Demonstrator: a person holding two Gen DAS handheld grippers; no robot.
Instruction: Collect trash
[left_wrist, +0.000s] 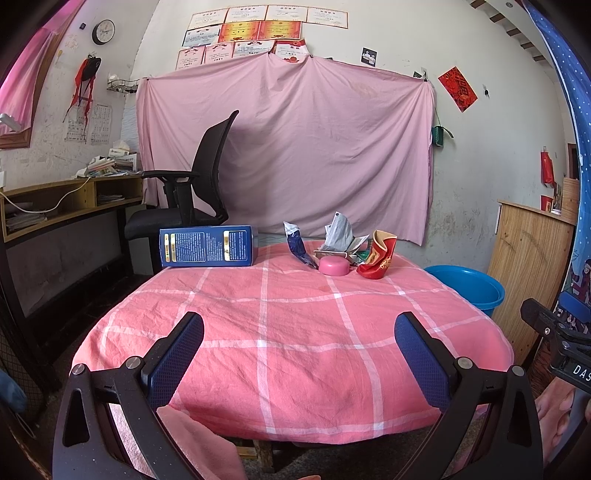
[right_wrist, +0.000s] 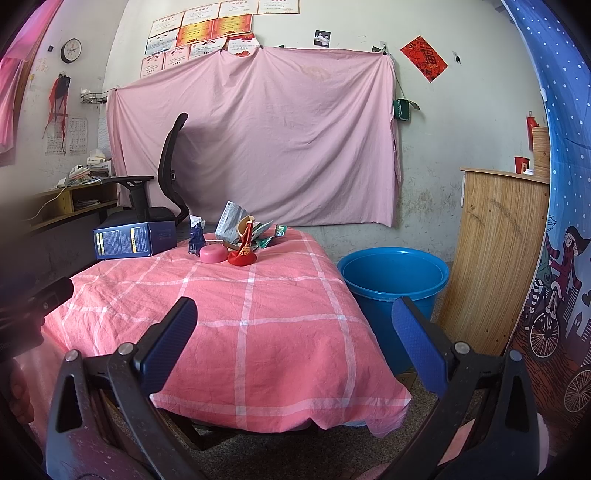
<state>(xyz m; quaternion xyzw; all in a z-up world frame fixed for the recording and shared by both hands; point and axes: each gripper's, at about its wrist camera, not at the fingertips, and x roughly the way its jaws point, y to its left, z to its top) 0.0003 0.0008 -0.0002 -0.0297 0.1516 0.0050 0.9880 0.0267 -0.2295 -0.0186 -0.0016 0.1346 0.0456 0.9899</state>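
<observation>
**Trash piled at the far edge, both grippers empty**

The left gripper (left_wrist: 299, 345) and the right gripper (right_wrist: 293, 330) both hover over the near side of the table (left_wrist: 295, 369), jaws spread wide with nothing between them. The trash sits in a tight cluster at the far edge: a blue wrapper (left_wrist: 301, 245), a grey foil bag (left_wrist: 340, 232), a pink lid (left_wrist: 333, 266), a crumpled red cup (left_wrist: 378, 260) and, seen from the right wrist, some green packets (right_wrist: 271, 236) behind. A blue box (left_wrist: 208, 246) lies on its side at the far left corner. The bucket (right_wrist: 393, 278) stands on the floor just beside the table's right edge, and looks like the place for the trash.

Nothing appears collected yet, so the reach is long. The pieces touch or overlap, so closing on one may drag or topple its neighbours, and the cup and lid could roll off the back edge. Thin wrappers lying flat may slip the pads, or the jaws may pinch the loose cloth (right_wrist: 258, 332) and pull everything with it. Light foil released too high may also miss the bucket.
</observation>
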